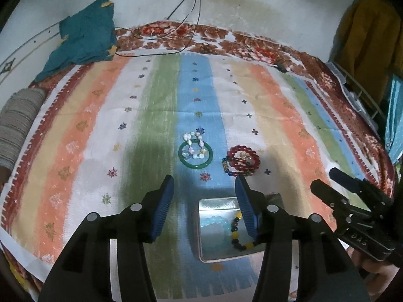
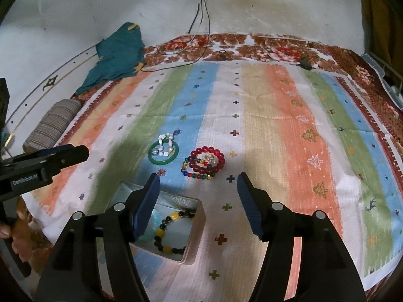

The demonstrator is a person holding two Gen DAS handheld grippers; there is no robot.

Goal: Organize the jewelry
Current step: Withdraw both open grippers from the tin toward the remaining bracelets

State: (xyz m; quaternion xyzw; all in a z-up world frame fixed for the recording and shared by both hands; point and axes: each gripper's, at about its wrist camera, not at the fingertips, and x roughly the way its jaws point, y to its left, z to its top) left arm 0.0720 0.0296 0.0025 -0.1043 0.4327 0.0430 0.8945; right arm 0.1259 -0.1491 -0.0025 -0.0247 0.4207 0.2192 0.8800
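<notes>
A square metal tin (image 1: pixel 204 226) (image 2: pixel 196 229) lies on the striped cloth and holds a pale blue bead bracelet (image 1: pixel 214 222) (image 2: pixel 155 217) and a yellow-and-black bead bracelet (image 1: pixel 238 241) (image 2: pixel 171 234). Beyond it lie a green bangle (image 1: pixel 195 163) (image 2: pixel 163 160) with a pale shell bracelet (image 1: pixel 194 141) (image 2: pixel 165 146) across it, and a red bead bracelet (image 1: pixel 241 162) (image 2: pixel 205 163) with a multicoloured bead string. My left gripper (image 1: pixel 204 186) is open and empty above the tin's far edge. My right gripper (image 2: pixel 199 183) is open and empty, just short of the red beads.
A teal cloth (image 1: pixel 83 40) (image 2: pixel 118 52) lies at the far left by the wall. Cables (image 1: pixel 186 5) (image 2: pixel 201 12) hang from a socket onto the bed. A striped roll (image 1: pixel 17 123) (image 2: pixel 53 125) lies at the left edge. A wire rack (image 1: pixel 362 93) stands at the right.
</notes>
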